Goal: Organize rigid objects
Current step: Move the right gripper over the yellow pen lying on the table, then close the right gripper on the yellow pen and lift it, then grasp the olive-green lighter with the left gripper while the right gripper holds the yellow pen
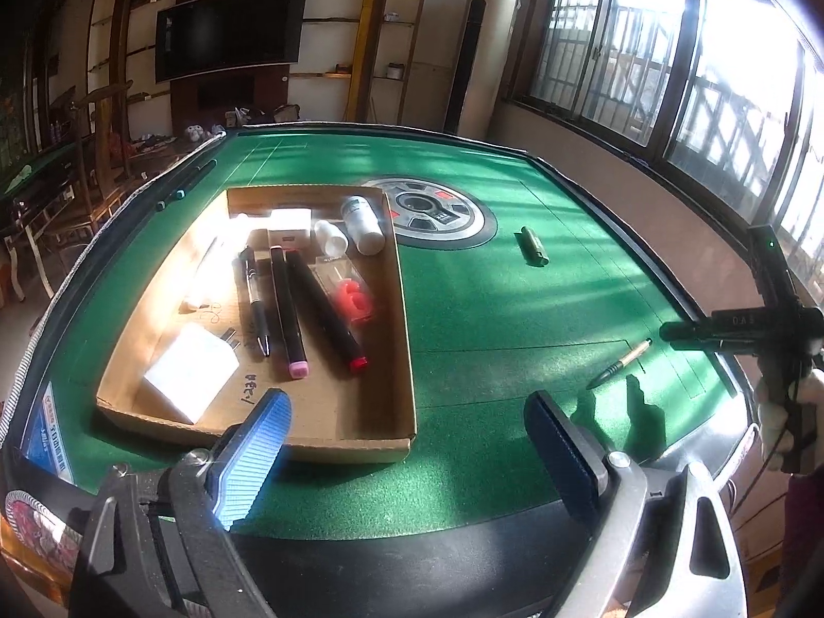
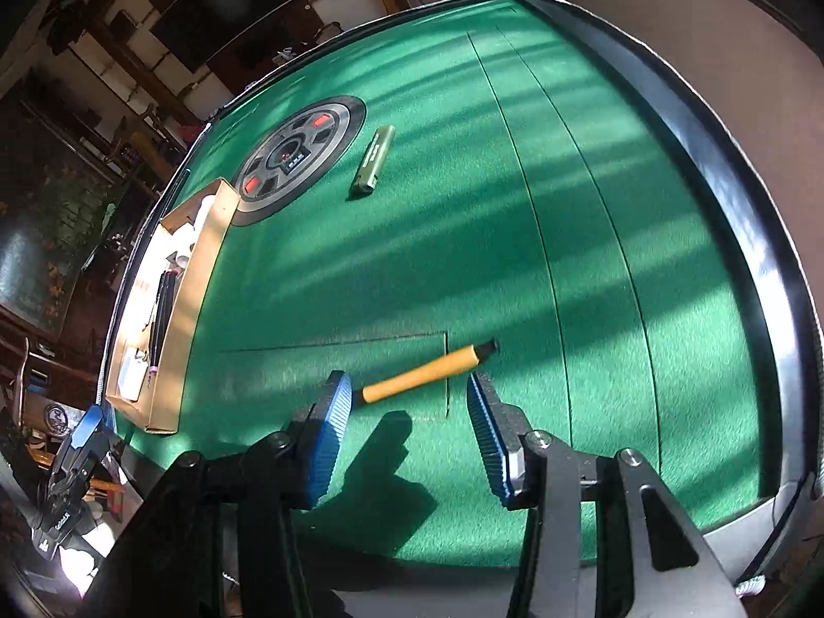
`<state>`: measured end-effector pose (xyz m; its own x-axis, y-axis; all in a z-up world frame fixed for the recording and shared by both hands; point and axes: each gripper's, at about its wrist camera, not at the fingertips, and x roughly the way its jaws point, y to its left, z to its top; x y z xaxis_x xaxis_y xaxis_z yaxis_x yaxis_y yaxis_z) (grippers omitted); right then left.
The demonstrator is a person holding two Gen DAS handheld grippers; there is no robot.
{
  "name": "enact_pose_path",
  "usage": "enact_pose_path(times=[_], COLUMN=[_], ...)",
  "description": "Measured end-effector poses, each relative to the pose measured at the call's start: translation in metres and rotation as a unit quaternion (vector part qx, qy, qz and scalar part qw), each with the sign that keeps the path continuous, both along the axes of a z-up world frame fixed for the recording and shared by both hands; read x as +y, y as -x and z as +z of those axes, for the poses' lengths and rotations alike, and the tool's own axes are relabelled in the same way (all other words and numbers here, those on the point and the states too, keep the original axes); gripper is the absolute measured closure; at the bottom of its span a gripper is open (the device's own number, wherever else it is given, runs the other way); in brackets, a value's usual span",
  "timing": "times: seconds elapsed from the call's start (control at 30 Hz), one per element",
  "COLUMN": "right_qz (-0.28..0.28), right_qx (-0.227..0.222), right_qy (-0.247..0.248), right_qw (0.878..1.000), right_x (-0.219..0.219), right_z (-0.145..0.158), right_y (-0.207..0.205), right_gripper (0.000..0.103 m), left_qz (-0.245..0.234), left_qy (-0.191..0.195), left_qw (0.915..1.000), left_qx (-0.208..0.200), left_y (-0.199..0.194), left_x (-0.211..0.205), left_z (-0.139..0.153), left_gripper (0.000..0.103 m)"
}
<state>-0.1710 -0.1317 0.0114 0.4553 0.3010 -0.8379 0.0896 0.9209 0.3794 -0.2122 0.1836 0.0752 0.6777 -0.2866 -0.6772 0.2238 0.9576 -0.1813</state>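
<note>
**Sorting small rigid items into a cardboard tray on a green felt table**

Taking the cardboard tray (image 1: 329, 412) as the landmark, the scene is laid out as follows. The tray is set on the green table (image 1: 489, 340), towards its left side as seen from the left wrist. Inside the tray are seen a white charger block (image 1: 190, 371) at the near left corner, a black pen (image 1: 256, 298), a pink-capped marker (image 1: 288, 309) and a red-capped marker (image 1: 324, 304) laid side by side near the middle, a red piece in clear packaging (image 1: 350, 298) just right of the markers, and a white bottle (image 1: 363, 224) with a smaller white bottle (image 1: 332, 237) at the far right corner. A round control panel (image 1: 438, 211) is set into the felt just beyond the tray's far right corner.

Two items are left outside the tray, both to its right: a green lighter (image 2: 373, 159) well apart from it, past the panel, and a yellow pen (image 2: 427, 373) nearer the table's front edge.

The left gripper (image 1: 407, 443) is held over the tray's near edge, its blue pads (image 1: 257, 458) spread wide with nothing between them. The right gripper (image 2: 409, 438) is held right of the tray, just short of the yellow pen; its jaws stand apart and nothing is clamped.
</note>
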Motion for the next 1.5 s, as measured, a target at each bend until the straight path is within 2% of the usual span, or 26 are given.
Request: enact_pose_path(times=[0.13,0.2,0.23,0.3,0.33,0.4,0.43,0.47,0.57,0.73,0.8,0.87,0.93,1.0,1.03,1.13,1.2,1.3,1.4,1.43,1.47,1.5], right_qz=[-0.019,-0.018,-0.022,-0.012,-0.004,0.018,0.022,0.023,-0.006,-0.03,-0.021,-0.019,-0.042,-0.061,-0.076,-0.105,-0.117,-0.128,-0.135,-0.136,-0.136,-0.136], right_qx=[0.008,0.008,-0.007,-0.016,-0.017,-0.025,-0.025,-0.026,-0.03,-0.023,-0.032,-0.057,-0.095,-0.1,-0.116,-0.137,-0.135,-0.128,-0.113,-0.11,-0.109,-0.11], right_qy=[-0.018,-0.023,-0.003,0.04,0.055,0.063,0.072,0.087,0.144,0.145,0.137,0.092,0.043,0.001,-0.011,-0.004,-0.024,-0.051,-0.076,-0.084,-0.086,-0.084], right_qw=[1.0,1.0,1.0,0.999,0.998,0.998,0.997,0.996,0.989,0.989,0.99,0.994,0.994,0.993,0.99,0.985,0.984,0.982,0.981,0.981,0.981,0.981], right_x=[0.015,0.025,0.031,0.044,0.048,0.054,0.055,0.054,0.034,-0.002,-0.005,-0.013,-0.027,-0.041,-0.048,-0.06,-0.067,-0.076,-0.082,-0.084,-0.084,-0.084], right_z=[-0.023,-0.032,-0.03,-0.029,-0.03,-0.03,-0.03,-0.029,-0.027,-0.029,-0.029,-0.03,-0.033,-0.033,-0.028,-0.019,-0.018,-0.02,-0.027,-0.028,-0.029,-0.028], right_y=[-0.003,-0.012,-0.015,-0.028,-0.034,-0.044,-0.048,-0.054,-0.076,-0.114,-0.124,-0.127,-0.12,-0.113,-0.111,-0.105,-0.103,-0.105,-0.107,-0.107,-0.108,-0.108], right_gripper=[0.057,0.056,0.057,0.064,0.076,0.081,0.086,0.089,0.091,0.094,0.088,0.065,0.053,0.053,0.053,0.053,0.053,0.053,0.053,0.053,0.053,0.053], left_qz=[-0.009,-0.014,-0.014,-0.012,-0.012,-0.013,-0.016,-0.021,-0.04,-0.063,-0.067,-0.073,-0.077,-0.083,-0.088,-0.1,-0.114,-0.132,-0.14,-0.143,-0.15,-0.148], left_qy=[0.016,0.01,0.004,-0.003,-0.004,-0.003,-0.004,-0.007,-0.007,0.001,-0.008,-0.017,-0.026,-0.034,-0.036,-0.053,-0.067,-0.103,-0.12,-0.127,-0.126,-0.109], left_qw=[0.9998,0.9998,0.9999,0.9999,0.9999,0.9999,0.9998,0.9997,0.9992,0.998,0.9977,0.9972,0.9966,0.9956,0.9949,0.9923,0.9899,0.9852,0.982,0.9803,0.9786,0.9811], left_qx=[0.011,0.009,0.006,0.0,-0.002,-0.005,-0.006,-0.007,0.0,0.008,0.005,0.007,0.015,0.027,0.034,0.05,0.05,0.037,0.041,0.048,0.063,0.062], left_y=[-0.003,0.001,0.003,0.006,0.006,0.004,0.003,0.0,-0.012,-0.045,-0.064,-0.087,-0.11,-0.134,-0.145,-0.179,-0.198,-0.219,-0.238,-0.243,-0.247,-0.247], left_x=[-0.006,-0.01,-0.011,-0.013,-0.014,-0.017,-0.02,-0.024,-0.039,-0.073,-0.091,-0.111,-0.131,-0.151,-0.161,-0.194,-0.217,-0.248,-0.267,-0.271,-0.272,-0.268], left_z=[-0.001,0.001,0.002,0.005,0.007,0.01,0.012,0.013,0.015,0.019,0.02,0.018,0.012,0.003,-0.003,-0.023,-0.033,-0.042,-0.053,-0.059,-0.065,-0.062], left_gripper=[0.009,0.009,0.009,0.009,0.009,0.009,0.009,0.009,0.009,0.009,0.009,0.009,0.009,0.009,0.009,0.009,0.01,0.019,0.028,0.039,0.054,0.062])
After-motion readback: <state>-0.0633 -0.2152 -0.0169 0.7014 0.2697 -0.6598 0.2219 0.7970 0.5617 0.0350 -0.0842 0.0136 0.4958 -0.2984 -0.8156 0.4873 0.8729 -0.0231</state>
